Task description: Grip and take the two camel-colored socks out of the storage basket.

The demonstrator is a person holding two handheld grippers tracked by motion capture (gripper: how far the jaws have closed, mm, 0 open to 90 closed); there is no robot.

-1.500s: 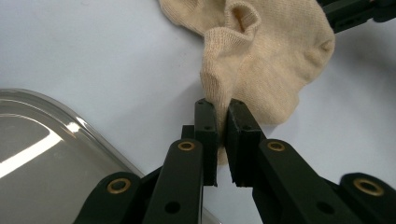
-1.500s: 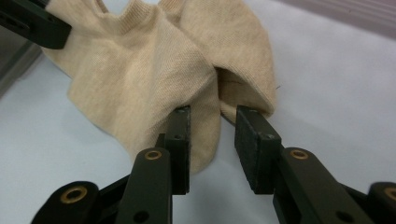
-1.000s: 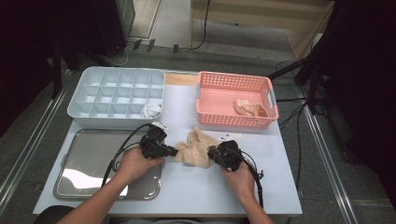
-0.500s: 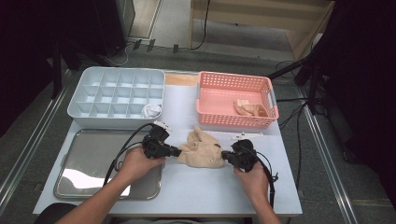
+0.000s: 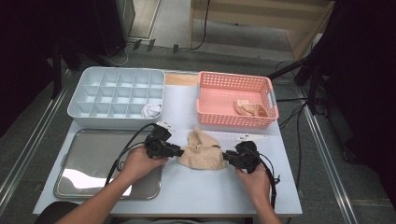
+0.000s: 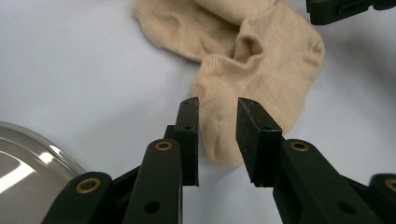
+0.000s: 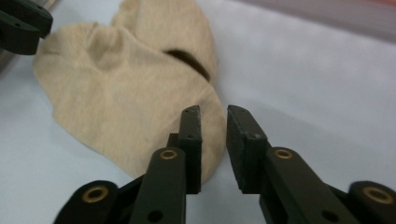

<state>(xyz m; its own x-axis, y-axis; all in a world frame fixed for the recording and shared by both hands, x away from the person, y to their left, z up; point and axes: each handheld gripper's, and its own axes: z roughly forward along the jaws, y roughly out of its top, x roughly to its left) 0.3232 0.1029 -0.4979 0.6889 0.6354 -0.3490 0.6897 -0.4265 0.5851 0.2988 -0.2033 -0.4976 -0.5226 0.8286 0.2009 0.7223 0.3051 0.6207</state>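
Observation:
A beige sock [image 5: 203, 151] lies flat on the white table between my two grippers. My left gripper [image 5: 180, 151] is at the sock's left end. In the left gripper view its jaws [image 6: 217, 105] have just been opening; the sock [image 6: 261, 60] runs through the gap without being pressed. My right gripper [image 5: 227, 156] is at the sock's right end. Its jaws [image 7: 214, 112] have also just been opening, and they stand slightly apart at the sock's [image 7: 121, 93] edge, which is not pinched.
A grey compartment tray [image 5: 116, 74] at the back left holds a rolled white sock [image 5: 151, 110]. A pink basket [image 5: 233, 77] at the back right contains another beige sock [image 5: 250, 107]. A metal tray [image 5: 88, 158] lies at the front left. A small white clip [image 5: 250, 137] lies before the basket.
My right gripper pulled to the right and drew the bunched sock out flat. Both grippers have since loosened their jaws, and the sock rests on the table.

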